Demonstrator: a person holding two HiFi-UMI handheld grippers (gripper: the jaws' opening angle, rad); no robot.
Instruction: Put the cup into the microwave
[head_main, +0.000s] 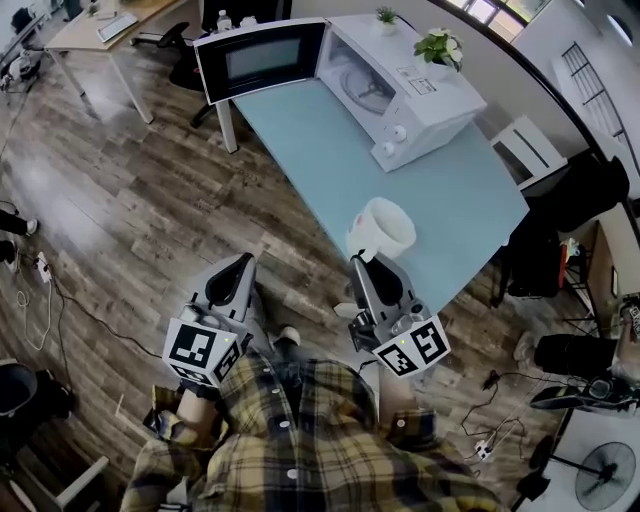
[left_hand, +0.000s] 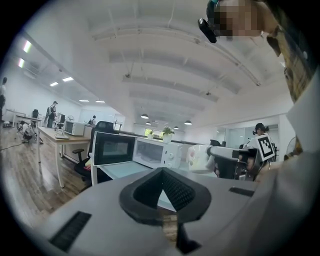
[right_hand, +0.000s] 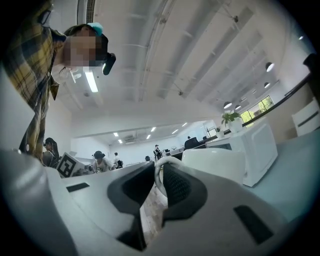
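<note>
Wood-plank flooring (head_main: 130, 200) surrounds a pale blue counter (head_main: 300, 130) in an open office. At the counter's far end stands a white microwave oven (head_main: 420, 90) with its dark-windowed door (head_main: 262, 60) swung fully open, showing the white cavity and turntable inside. A small green potted plant (head_main: 440, 45) sits just behind the oven. The right claw (head_main: 365, 262) is closed on the looped handle (right_hand: 160, 172) of a white ceramic cup (head_main: 385, 228), with a ridged black pad pressed against each side of the loop. The cup is over the near end of the counter, mouth up and handle turned toward the person, well apart from the microwave and outside it. Whether its base touches the surface I cannot tell. The left claw (head_main: 240, 265) hangs over the floor beside the counter's near corner. Its tips are drawn together with nothing between them, and it points toward the open oven. Below both claws the person's yellow plaid shirt (head_main: 300, 440) fills the bottom of the head view.
</note>
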